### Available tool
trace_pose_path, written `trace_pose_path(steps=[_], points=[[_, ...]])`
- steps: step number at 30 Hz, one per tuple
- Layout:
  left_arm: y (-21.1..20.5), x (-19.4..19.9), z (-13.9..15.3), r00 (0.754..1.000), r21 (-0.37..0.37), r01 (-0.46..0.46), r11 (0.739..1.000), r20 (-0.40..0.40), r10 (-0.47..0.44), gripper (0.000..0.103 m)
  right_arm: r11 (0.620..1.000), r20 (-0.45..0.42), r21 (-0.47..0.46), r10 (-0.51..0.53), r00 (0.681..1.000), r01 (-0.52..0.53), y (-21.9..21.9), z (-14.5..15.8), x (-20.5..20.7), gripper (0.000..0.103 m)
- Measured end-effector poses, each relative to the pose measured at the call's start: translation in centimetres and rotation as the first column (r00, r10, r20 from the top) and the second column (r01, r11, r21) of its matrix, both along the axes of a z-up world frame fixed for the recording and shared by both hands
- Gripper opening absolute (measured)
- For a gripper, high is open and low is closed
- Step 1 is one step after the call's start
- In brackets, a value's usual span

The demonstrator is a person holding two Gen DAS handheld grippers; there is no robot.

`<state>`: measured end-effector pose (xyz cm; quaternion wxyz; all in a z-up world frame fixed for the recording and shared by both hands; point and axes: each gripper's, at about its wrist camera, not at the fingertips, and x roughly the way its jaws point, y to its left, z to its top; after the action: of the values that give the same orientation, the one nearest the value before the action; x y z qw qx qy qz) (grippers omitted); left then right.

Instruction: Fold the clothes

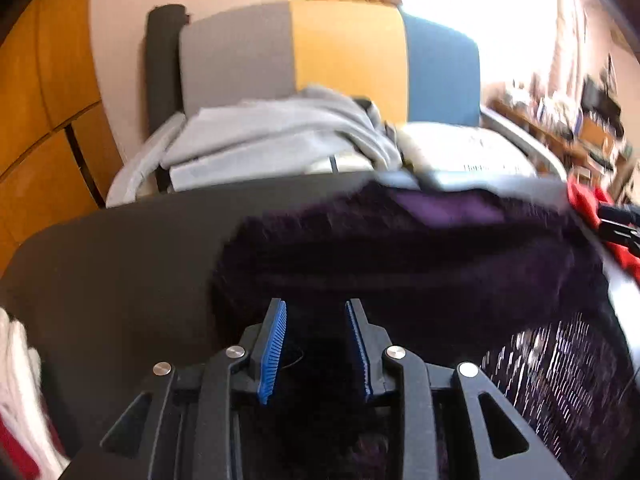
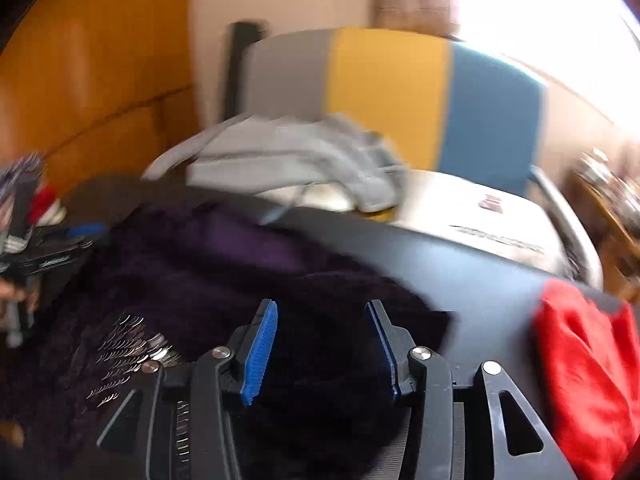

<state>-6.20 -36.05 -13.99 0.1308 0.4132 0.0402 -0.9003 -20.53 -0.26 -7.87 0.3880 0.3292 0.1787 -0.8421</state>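
Note:
A dark purple knitted garment with shiny sequins (image 1: 420, 264) lies on the dark table (image 1: 120, 264). My left gripper (image 1: 316, 308) is open, its blue pads (image 1: 274, 348) standing over the garment's near left part. In the right wrist view the same garment (image 2: 208, 276) spreads over the table (image 2: 480, 280). My right gripper (image 2: 322, 306) is open above the garment's right part, with cloth between the blue pads (image 2: 260, 352). Both views are blurred by motion.
A red cloth (image 2: 584, 372) lies at the table's right edge, also seen in the left wrist view (image 1: 588, 200). A grey, yellow and blue chair (image 1: 344, 52) behind the table carries a grey garment (image 1: 280, 136) and papers. White and red cloth (image 1: 16, 392) lies at the left.

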Motion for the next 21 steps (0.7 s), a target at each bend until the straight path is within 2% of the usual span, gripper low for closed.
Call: trace_pose_path(steps=[1, 3, 5, 7, 9, 13, 16, 17, 20, 21], points=[[0.4, 0.1, -0.8, 0.999, -0.009, 0.000, 1.000, 0.033, 0.000, 0.031, 0.999, 0.007, 0.047, 0.018, 1.000, -0.019, -0.8, -0.9, 0.4, 0.049], [-0.1, 1.2, -2.3, 0.999, 0.037, -0.023, 0.999, 0.046, 0.021, 0.034, 0.987, 0.066, 0.160, -0.006, 0.998, -0.005, -2.1, -4.1, 0.3, 0.049], [-0.9, 2.9, -2.5, 0.999, 0.114, -0.048, 0.992, 0.015, 0.047, 0.035, 0.990, 0.162, 0.137, -0.040, 0.986, 0.017, -0.9, -6.3, 0.1, 0.049], [-1.6, 4.2, -2.3, 0.998, 0.179, -0.059, 0.982, -0.007, 0.061, 0.034, 0.997, 0.190, 0.069, -0.033, 0.981, 0.020, 0.9, -6.2, 0.3, 0.049], [-1.6, 4.8, -2.1, 0.998, 0.196, -0.061, 0.979, -0.019, 0.066, 0.034, 1.000, 0.211, 0.026, -0.021, 0.977, 0.016, 2.1, -5.9, 0.4, 0.049], [-1.7, 4.2, 0.6, 0.994, 0.194, -0.010, 0.981, -0.107, 0.031, 0.036, 0.999, 0.184, 0.034, -0.019, 0.983, 0.013, 1.2, -3.6, 0.6, 0.051], [-1.7, 1.7, 2.5, 0.990, 0.180, 0.028, 0.983, -0.144, -0.001, 0.038, 0.998, 0.171, -0.052, 0.047, 0.984, -0.039, -0.8, -0.7, 0.7, 0.051], [-1.8, 0.6, 2.6, 0.991, 0.179, 0.042, 0.983, -0.134, -0.018, 0.039, 0.997, 0.169, -0.055, 0.056, 0.984, -0.047, -1.7, -0.2, 0.7, 0.052], [-2.4, -3.8, 1.3, 0.999, 0.173, 0.043, 0.984, -0.030, -0.038, 0.039, 0.996, 0.249, -0.036, 0.089, 0.964, -0.083, -4.9, -0.5, -0.7, 0.052], [-2.7, -4.9, 0.7, 0.999, 0.168, 0.038, 0.985, 0.004, -0.039, 0.039, 0.997, 0.279, -0.003, 0.080, 0.957, -0.082, -5.6, -1.3, -1.1, 0.052]])
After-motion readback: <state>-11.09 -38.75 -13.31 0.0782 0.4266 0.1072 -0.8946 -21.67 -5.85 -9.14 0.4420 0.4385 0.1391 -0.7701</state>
